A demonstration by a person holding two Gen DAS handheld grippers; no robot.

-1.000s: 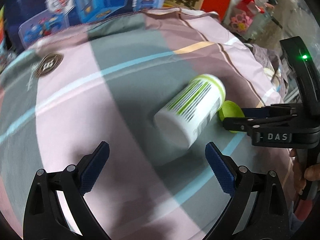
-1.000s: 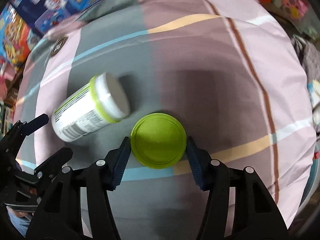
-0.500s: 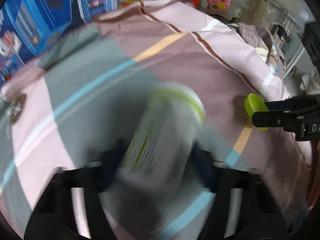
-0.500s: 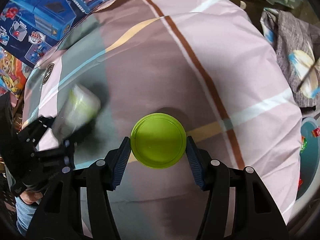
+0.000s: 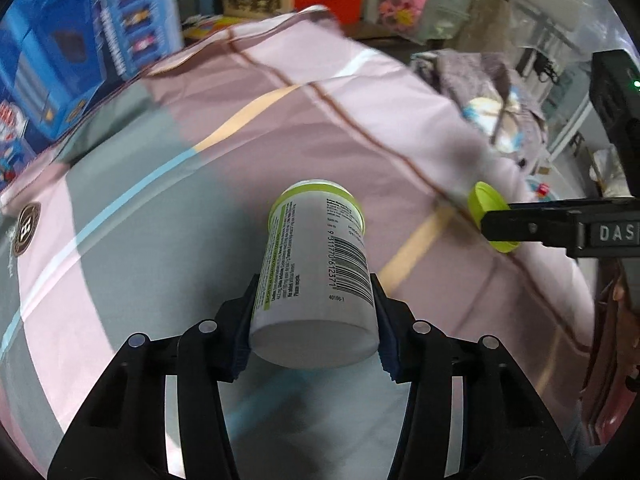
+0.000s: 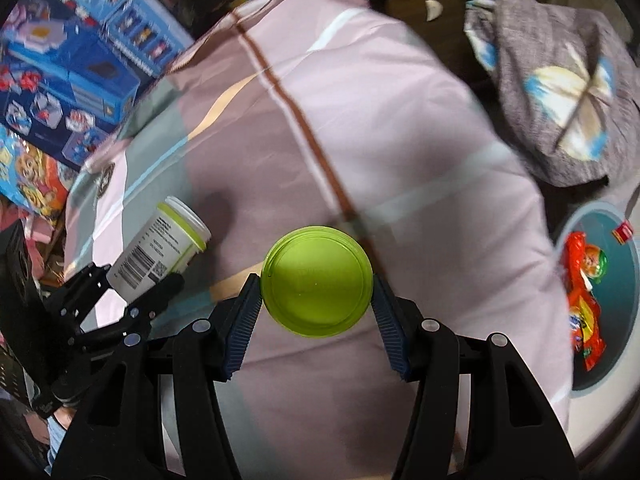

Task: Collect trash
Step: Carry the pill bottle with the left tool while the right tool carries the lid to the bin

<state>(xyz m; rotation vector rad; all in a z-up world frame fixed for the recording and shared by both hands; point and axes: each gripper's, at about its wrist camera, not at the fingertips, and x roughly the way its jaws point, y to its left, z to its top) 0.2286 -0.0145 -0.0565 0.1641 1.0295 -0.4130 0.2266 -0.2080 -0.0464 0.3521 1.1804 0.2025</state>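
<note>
Trash bin lies right of the right gripper (clamped on the green lid); left gripper, farther, clamps the bottle.

**Bottle and lid held above the bed, bin off to the right**

The white plastic bottle with a printed label sits between the fingers of the left gripper, base toward the camera, above the striped pink-and-grey bedspread. To its right, the round lime-green plastic lid sits between the fingers of the right gripper. Blue cardboard toy boxes stand behind the bed on the left. A crumpled grey patterned cloth lies beyond the bed's right edge. Nearer, right of the bed, the round teal bin has orange snack wrappers in it.
</note>
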